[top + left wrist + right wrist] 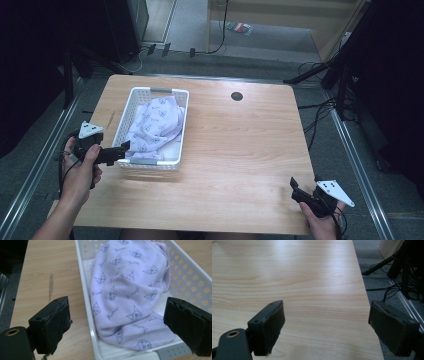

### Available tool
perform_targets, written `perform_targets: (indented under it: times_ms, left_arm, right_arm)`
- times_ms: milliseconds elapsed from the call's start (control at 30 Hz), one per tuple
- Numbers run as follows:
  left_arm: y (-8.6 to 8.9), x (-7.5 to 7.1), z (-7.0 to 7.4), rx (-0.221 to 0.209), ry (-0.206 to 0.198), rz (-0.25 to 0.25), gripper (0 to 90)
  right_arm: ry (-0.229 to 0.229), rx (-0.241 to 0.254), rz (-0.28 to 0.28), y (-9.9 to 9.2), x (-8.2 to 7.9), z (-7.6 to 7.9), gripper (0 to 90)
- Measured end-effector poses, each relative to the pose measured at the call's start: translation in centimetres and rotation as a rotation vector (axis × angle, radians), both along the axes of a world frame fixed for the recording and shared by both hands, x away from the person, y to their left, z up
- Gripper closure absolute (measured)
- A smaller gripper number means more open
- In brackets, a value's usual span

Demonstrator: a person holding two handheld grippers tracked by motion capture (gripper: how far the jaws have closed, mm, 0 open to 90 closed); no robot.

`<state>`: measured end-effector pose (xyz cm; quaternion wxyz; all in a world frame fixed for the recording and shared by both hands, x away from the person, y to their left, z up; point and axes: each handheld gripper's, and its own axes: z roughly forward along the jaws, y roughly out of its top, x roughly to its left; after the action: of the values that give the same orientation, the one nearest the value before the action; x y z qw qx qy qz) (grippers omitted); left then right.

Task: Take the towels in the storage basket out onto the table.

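The high view is dim and soft, its corners falling to near black around the tabletop [240, 150], which is evenly lit from above. The basket [131, 107] casts a faint shadow on the wood just in front of it. In the right gripper view a pale glare washes the far tabletop — the near black pads blur slightly.
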<state>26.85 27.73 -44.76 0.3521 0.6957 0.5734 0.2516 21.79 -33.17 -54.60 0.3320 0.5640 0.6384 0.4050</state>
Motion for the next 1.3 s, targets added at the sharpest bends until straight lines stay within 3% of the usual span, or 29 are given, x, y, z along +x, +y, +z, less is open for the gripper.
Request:
perform_targets:
  times_ms: [600,1300]
  left_arm:
    - [-0.8,3.4,1.5,-0.014,0.035,0.006,7.9]
    - [-2.7,6.7,2.7,0.031,0.055,-0.009,7.9]
  right_arm:
    - [-0.002,0.0,0.002,0.0,0.0,0.0,14.0]
    - [-0.001,-0.002,0.004,0.0,0.0,0.0,14.0]
